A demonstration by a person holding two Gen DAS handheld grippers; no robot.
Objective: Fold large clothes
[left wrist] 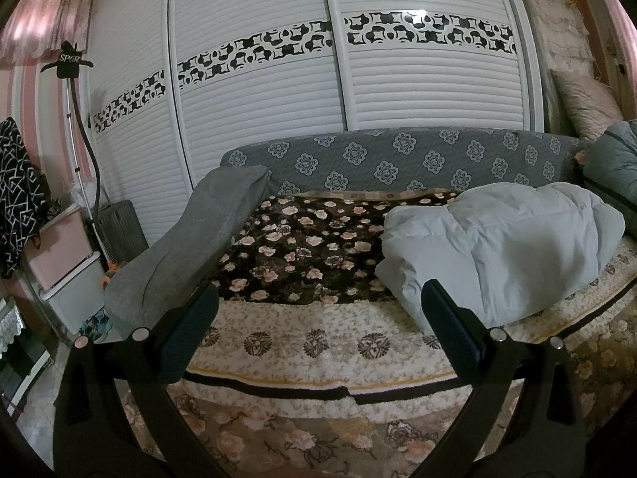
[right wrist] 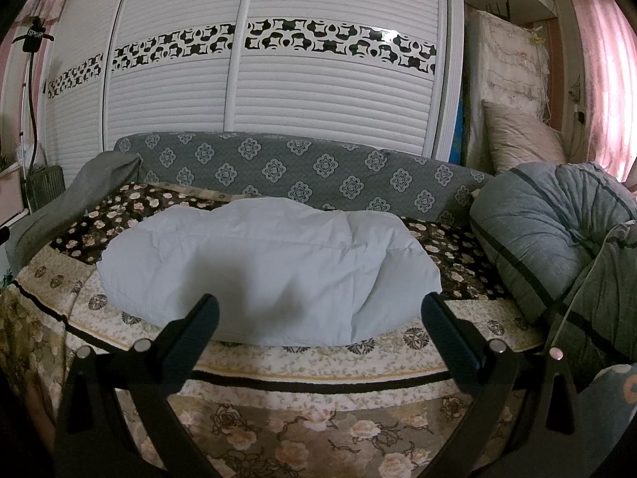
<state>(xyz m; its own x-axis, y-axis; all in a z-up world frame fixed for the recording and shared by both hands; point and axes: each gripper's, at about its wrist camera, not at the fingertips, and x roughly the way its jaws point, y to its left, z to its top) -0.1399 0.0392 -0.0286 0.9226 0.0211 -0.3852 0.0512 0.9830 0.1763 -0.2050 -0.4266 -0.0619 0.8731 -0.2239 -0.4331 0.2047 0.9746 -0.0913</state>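
A pale blue padded garment [right wrist: 270, 267] lies bunched in a thick folded bundle on the flowered bed cover [right wrist: 318, 362]; it also shows at the right in the left wrist view [left wrist: 501, 247]. My right gripper [right wrist: 318, 310] is open and empty, held just in front of the bundle's near edge. My left gripper [left wrist: 318, 298] is open and empty, left of the bundle, over the dark rose-patterned blanket [left wrist: 302, 247].
A grey cloth [left wrist: 191, 239] drapes over the bed's left end. A grey striped duvet [right wrist: 557, 239] is piled at the right. A grey patterned sofa back [right wrist: 302, 171] and white slatted wardrobe doors [right wrist: 278, 79] stand behind. Storage boxes [left wrist: 67, 263] sit at the left.
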